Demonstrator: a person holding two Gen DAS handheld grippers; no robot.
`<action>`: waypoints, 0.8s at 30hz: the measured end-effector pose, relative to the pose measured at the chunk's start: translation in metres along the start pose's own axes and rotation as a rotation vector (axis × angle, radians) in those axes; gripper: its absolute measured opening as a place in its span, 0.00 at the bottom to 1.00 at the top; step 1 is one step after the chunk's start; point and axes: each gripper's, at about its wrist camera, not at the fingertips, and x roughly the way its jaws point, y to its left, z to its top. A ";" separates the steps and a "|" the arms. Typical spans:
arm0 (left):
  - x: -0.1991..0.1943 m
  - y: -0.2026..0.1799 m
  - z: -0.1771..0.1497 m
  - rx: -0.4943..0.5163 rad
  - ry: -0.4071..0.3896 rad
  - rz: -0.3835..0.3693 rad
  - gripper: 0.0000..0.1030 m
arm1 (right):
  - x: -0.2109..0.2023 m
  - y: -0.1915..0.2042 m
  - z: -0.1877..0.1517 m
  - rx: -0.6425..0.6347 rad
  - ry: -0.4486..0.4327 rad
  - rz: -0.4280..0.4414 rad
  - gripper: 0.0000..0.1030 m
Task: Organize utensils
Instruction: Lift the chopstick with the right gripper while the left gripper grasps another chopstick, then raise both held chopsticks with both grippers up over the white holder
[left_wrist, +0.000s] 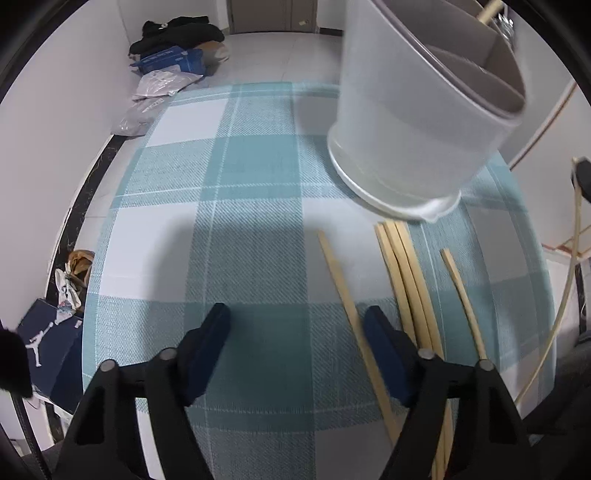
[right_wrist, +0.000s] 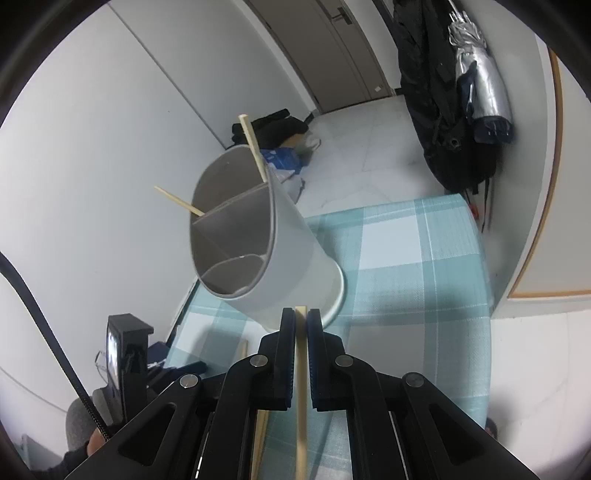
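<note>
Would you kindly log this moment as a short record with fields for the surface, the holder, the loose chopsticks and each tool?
Surface: table under a blue-and-white checked cloth
Holder: pale divided utensil holder, upright on the cloth
Already in holder: two chopsticks
Loose chopsticks: five on the cloth, below the holder in the left wrist view
Left tool: open, nothing gripped, above the cloth beside the loose sticks
Right tool: shut on one chopstick, pointed toward the holder
</note>
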 end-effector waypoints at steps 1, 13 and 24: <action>0.001 0.000 0.002 -0.009 -0.003 -0.008 0.68 | -0.001 0.001 0.000 0.000 -0.003 0.005 0.05; 0.007 -0.012 0.015 -0.019 -0.044 0.014 0.04 | -0.010 0.006 0.002 -0.014 -0.047 -0.007 0.05; -0.038 0.001 0.014 -0.097 -0.219 -0.075 0.02 | -0.020 0.022 0.003 -0.084 -0.111 -0.017 0.05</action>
